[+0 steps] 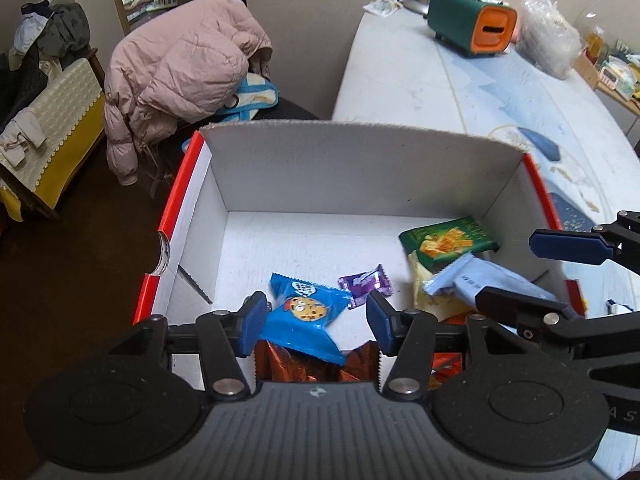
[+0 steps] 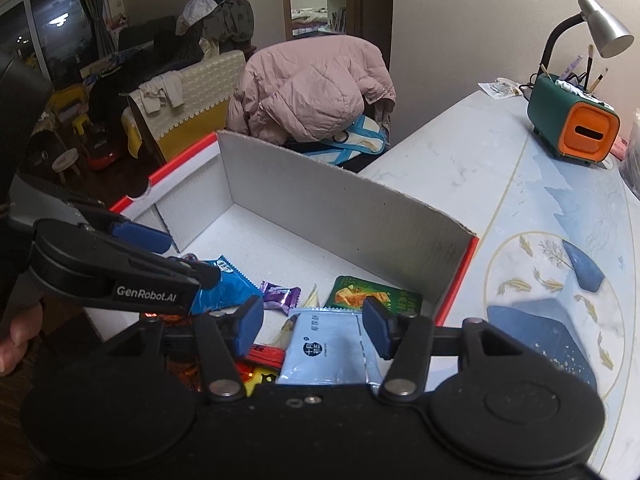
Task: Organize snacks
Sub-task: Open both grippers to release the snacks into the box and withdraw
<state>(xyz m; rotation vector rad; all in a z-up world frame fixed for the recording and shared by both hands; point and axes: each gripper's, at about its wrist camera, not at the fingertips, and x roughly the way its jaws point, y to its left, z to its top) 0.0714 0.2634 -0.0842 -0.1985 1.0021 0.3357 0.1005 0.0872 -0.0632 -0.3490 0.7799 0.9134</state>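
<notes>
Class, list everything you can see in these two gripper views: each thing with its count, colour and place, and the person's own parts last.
Cardboard box: one, white inside, red rim, on table.
Cookie packet: one, blue, in box.
Purple candy: one, in box, beside cookie packet.
Green packet: one, in box, towards far wall.
Pale blue packet: one, in box, near side.
Orange-red wrappers: several, near edge of box.
Table: one, pale marbled.
Green-orange holder: one, far on table.
Lamp: one, silver.
Pink jacket: one, on chair.
Left gripper: open, over cookie packet.
Right gripper: open, over pale blue packet.
</notes>
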